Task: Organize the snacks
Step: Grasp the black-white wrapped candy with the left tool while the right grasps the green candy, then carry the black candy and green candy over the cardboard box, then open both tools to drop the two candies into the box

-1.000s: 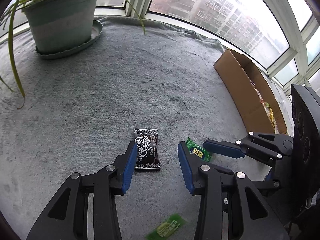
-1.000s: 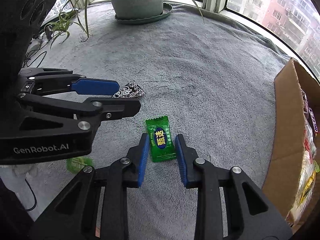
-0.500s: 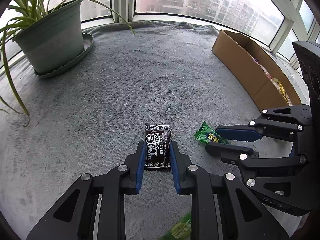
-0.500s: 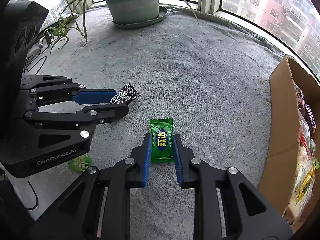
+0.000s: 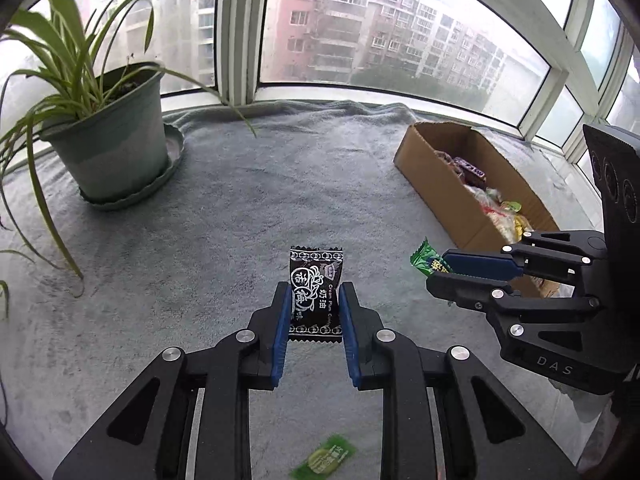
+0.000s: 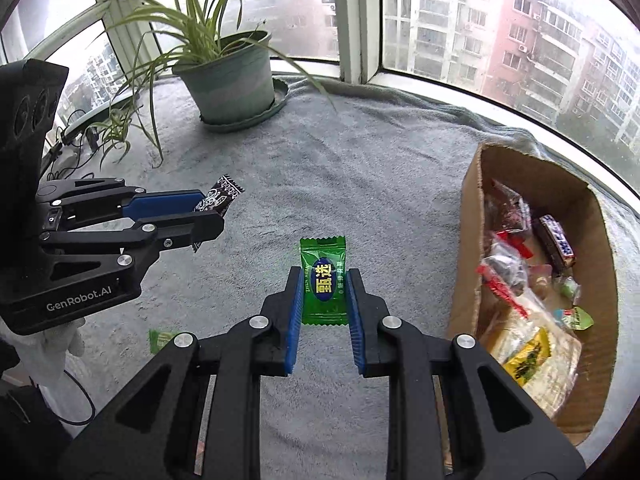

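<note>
Open grey blanket [image 5: 280,184] across the middle of both frames, free for passing. Blocked at upper left by the potted plant [image 5: 116,148] with long leaves drooping outward. Blocked at right by the cardboard box [image 6: 472,240], tall-walled, open on top, part filled with snacks. Small green packet [image 5: 324,456] lying flat at bottom centre, low and easily cleared.

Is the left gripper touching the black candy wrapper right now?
Touching. In the left wrist view the left gripper has its blue jaws pressed against both sides of the black candy wrapper, pinching it.
</note>
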`<action>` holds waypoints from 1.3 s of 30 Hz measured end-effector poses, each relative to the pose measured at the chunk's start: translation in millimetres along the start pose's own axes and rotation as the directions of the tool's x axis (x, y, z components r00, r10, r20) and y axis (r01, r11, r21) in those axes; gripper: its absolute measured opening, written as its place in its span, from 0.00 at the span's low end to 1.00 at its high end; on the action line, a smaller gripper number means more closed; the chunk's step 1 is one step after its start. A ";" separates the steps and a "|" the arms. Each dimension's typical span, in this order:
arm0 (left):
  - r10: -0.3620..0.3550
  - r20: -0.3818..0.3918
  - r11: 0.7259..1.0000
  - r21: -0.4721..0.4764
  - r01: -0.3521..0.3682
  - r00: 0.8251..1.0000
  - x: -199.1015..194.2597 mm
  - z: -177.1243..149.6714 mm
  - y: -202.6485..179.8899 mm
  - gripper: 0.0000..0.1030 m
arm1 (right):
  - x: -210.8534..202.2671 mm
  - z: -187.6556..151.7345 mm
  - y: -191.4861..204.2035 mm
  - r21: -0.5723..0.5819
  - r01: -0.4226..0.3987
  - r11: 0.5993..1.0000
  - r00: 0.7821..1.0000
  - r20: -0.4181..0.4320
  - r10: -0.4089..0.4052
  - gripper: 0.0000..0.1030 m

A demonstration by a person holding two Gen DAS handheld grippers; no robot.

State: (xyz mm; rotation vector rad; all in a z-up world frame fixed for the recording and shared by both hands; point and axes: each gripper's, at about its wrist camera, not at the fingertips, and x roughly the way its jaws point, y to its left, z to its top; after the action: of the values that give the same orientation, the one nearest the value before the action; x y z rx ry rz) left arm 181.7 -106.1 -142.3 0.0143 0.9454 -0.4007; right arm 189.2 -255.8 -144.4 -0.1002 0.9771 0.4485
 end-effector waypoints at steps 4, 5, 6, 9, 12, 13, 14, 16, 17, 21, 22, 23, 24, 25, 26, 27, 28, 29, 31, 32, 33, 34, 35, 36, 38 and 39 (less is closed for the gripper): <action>-0.033 0.036 0.999 0.035 0.032 0.999 -7.1 16.3 -20.1 0.21 | -22.6 6.9 -20.9 0.028 0.034 0.999 0.998 0.047 -0.035 0.21; -0.041 0.044 0.998 0.046 0.039 0.998 -8.3 20.3 -25.8 0.21 | -28.5 8.2 -26.8 0.036 0.043 0.998 0.997 0.057 -0.045 0.21; -0.048 0.050 0.997 0.056 0.046 0.998 -9.4 23.9 -31.6 0.21 | -33.5 9.6 -32.8 0.045 0.053 0.998 0.996 0.067 -0.056 0.21; -0.073 0.062 0.994 0.086 0.067 0.995 -11.1 32.0 -47.9 0.21 | -46.3 13.7 -52.2 0.072 0.084 0.994 0.992 0.088 -0.090 0.21; -0.096 0.065 0.990 0.108 0.089 0.993 -9.1 39.8 -62.2 0.21 | -56.1 16.2 -72.7 0.101 0.116 0.988 0.987 0.100 -0.126 0.21; -0.103 0.066 0.989 0.114 0.095 0.992 -7.8 41.2 -65.8 0.21 | -59.0 16.5 -80.6 0.110 0.126 0.986 0.985 0.103 -0.137 0.21; -0.109 0.067 0.988 0.120 0.101 0.992 -6.8 43.7 -70.6 0.21 | -60.8 17.0 -87.9 0.117 0.136 0.984 0.983 0.105 -0.148 0.21; -0.123 0.067 0.985 0.133 0.113 0.990 -4.8 47.4 -80.3 0.21 | -62.8 16.3 -102.6 0.131 0.162 0.978 0.979 0.103 -0.176 0.21; -0.131 0.066 0.983 0.140 0.121 0.989 -4.0 48.9 -85.2 0.21 | -63.5 15.9 -109.7 0.140 0.173 0.975 0.977 0.102 -0.188 0.21; -0.162 0.053 0.973 0.172 0.151 0.985 3.1 54.5 -107.3 0.21 | -64.6 14.7 -138.4 0.181 0.197 0.963 0.972 0.093 -0.217 0.21; -0.169 0.048 0.971 0.179 0.158 0.984 4.8 55.0 -112.4 0.21 | -64.0 14.5 -144.9 0.189 0.204 0.961 0.970 0.089 -0.224 0.21; -0.177 0.042 0.968 0.186 0.166 0.983 7.3 55.7 -118.6 0.21 | -63.1 14.5 -150.5 0.194 0.211 0.958 0.969 0.084 -0.231 0.21; -0.186 0.036 0.966 0.192 0.175 0.982 10.0 56.4 -124.0 0.21 | -62.5 14.4 -155.9 0.200 0.219 0.955 0.968 0.081 -0.239 0.21; -0.193 0.030 0.963 0.197 0.184 0.981 12.4 57.0 -129.3 0.21 | -61.5 14.3 -161.4 0.206 0.224 0.953 0.967 0.078 -0.244 0.21; -0.201 0.024 0.960 0.202 0.193 0.979 14.8 57.2 -134.5 0.21 | -60.1 15.0 -166.7 0.212 0.226 0.951 0.966 0.074 -0.246 0.21; -0.209 0.019 0.958 0.205 0.201 0.978 17.7 57.6 -139.5 0.21 | -58.1 15.6 -171.6 0.217 0.227 0.949 0.966 0.070 -0.247 0.21; -0.214 0.014 0.956 0.209 0.206 0.977 19.8 57.9 -144.4 0.21 | -56.4 15.2 -177.1 0.221 0.228 0.948 0.967 0.065 -0.248 0.21; -0.217 0.010 0.954 0.212 0.210 0.976 22.4 58.6 -148.8 0.21 | -53.9 15.6 -181.4 0.226 0.232 0.946 0.966 0.060 -0.251 0.21; -0.221 -0.002 0.952 0.216 0.216 0.975 29.0 58.9 -156.1 0.21 | -47.9 15.5 -188.9 0.234 0.228 0.945 0.968 0.049 -0.246 0.21; -0.222 -0.008 0.951 0.217 0.218 0.975 32.0 59.0 -159.9 0.21 | -44.8 15.5 -192.5 0.239 0.224 0.945 0.969 0.045 -0.241 0.21; -0.223 -0.012 0.951 0.217 0.220 0.975 35.1 59.3 -162.8 0.21 | -42.6 14.8 -195.6 0.243 0.225 0.943 0.969 0.040 -0.242 0.21; -0.224 -0.017 0.951 0.215 0.222 0.974 37.9 59.4 -165.9 0.21 | -40.3 14.3 -198.2 0.246 0.226 0.942 0.970 0.036 -0.242 0.21; -0.226 -0.021 0.951 0.210 0.226 0.974 40.2 59.6 -167.6 0.21 | -37.8 13.9 -200.4 0.249 0.224 0.942 0.970 0.032 -0.239 0.21; -0.231 -0.027 0.951 0.207 0.231 0.973 42.9 60.1 -169.6 0.21 | -35.4 13.5 -202.2 0.251 0.223 0.942 0.971 0.029 -0.238 0.21; -0.234 -0.036 0.949 0.207 0.236 0.972 46.0 59.4 -174.0 0.21 | -30.7 12.8 -204.6 0.254 0.218 0.942 0.973 0.021 -0.230 0.21; -0.236 -0.039 0.949 0.208 0.239 0.971 47.0 58.9 -176.2 0.21 | -29.4 12.3 -205.8 0.255 0.214 0.943 0.974 0.018 -0.226 0.21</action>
State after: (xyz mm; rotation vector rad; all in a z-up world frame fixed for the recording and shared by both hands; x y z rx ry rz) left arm 192.4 -295.6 -116.2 0.0976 0.9169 -0.7247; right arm 269.3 -447.9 -137.4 0.0312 0.9567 0.1182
